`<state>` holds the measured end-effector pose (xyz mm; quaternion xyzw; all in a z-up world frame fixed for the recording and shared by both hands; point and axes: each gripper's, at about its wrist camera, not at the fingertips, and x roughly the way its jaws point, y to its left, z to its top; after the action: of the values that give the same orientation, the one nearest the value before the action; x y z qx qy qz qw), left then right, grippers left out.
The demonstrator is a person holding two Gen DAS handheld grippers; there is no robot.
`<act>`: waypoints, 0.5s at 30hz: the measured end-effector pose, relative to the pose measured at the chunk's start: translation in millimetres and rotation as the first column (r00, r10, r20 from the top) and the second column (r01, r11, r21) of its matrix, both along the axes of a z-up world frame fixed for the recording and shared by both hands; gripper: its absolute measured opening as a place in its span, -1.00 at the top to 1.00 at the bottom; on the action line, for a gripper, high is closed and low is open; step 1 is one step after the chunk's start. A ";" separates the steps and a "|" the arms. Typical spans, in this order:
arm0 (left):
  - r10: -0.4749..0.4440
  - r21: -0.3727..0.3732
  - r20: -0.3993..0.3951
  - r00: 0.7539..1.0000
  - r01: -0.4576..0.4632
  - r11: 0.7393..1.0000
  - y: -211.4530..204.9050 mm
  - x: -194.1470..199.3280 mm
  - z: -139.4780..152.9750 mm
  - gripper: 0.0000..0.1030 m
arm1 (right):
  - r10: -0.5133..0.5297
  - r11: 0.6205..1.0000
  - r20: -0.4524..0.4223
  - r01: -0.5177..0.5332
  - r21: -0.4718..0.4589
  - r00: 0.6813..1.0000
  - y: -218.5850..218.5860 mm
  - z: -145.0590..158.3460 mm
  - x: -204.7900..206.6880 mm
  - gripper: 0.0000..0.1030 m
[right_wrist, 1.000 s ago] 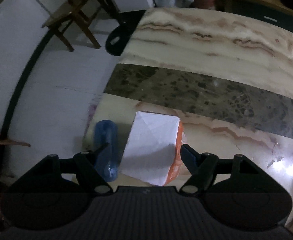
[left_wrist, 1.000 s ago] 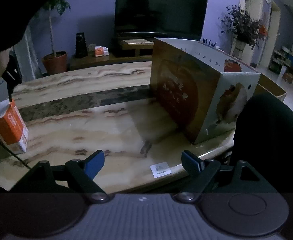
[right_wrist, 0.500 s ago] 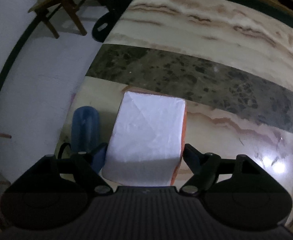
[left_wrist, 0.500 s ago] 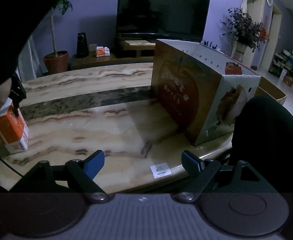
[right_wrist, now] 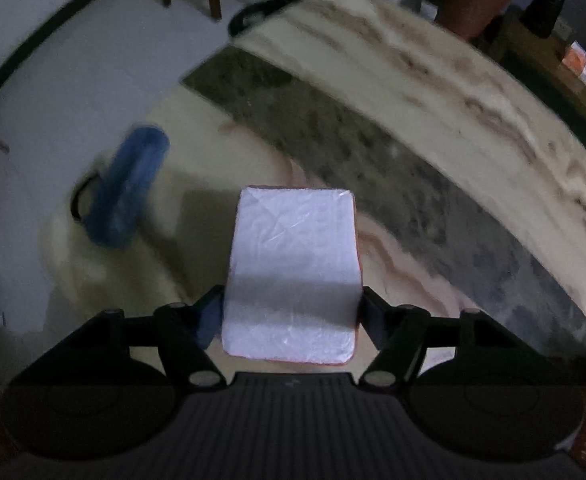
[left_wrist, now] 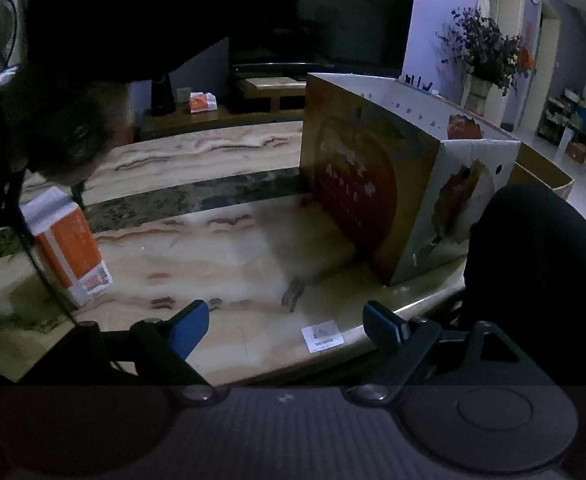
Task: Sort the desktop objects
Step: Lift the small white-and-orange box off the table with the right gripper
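An orange tissue pack (right_wrist: 293, 264) with a white top stands on the marble table (right_wrist: 413, 208), near its left end. My right gripper (right_wrist: 289, 308) points down over it, one finger on each side, jaws closing with the pack between them; the pads lie close along its sides. In the left wrist view the same pack (left_wrist: 67, 240) stands at the far left under a dark arm. My left gripper (left_wrist: 287, 320) hovers open over the table's near edge with nothing between its fingers. A large open apple carton (left_wrist: 373, 184) stands at the right.
A blue cylindrical object (right_wrist: 127, 188) lies left of the pack by the table's edge. A small white label (left_wrist: 323, 336) sticks to the table (left_wrist: 221, 248) near the front. A dark-clothed leg (left_wrist: 533, 264) fills the right side. Chairs and floor lie beyond the table's end.
The right gripper has dropped and rolled so the pack sits squarely between its fingers, which have narrowed around it. The arm's dark shape now fills more of the left view. The left gripper has not moved.
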<state>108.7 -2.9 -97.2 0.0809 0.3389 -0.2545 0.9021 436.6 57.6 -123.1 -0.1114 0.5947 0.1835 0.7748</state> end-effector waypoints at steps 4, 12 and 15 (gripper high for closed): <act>-0.004 0.006 -0.001 1.000 0.004 1.000 -1.9 0.7 -1.1 -0.64 | -0.006 1.000 -0.034 0.006 -0.005 0.999 -7.6 -5.1 5.2 -0.43; 0.001 -0.001 -0.006 1.000 -0.001 1.000 -0.4 2.6 -2.2 -0.64 | -0.045 0.999 -0.047 0.044 -0.028 0.998 8.5 -15.4 18.4 -0.50; 0.004 -0.008 -0.010 1.000 -0.004 1.000 0.3 3.7 -2.8 -0.64 | -0.077 0.997 -0.064 0.075 -0.029 0.995 8.3 -22.7 23.4 -0.54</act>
<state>112.5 -2.5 -100.0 0.0752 0.3424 -0.2547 0.9013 460.0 65.9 -145.8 -0.0932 0.6257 0.1495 0.7599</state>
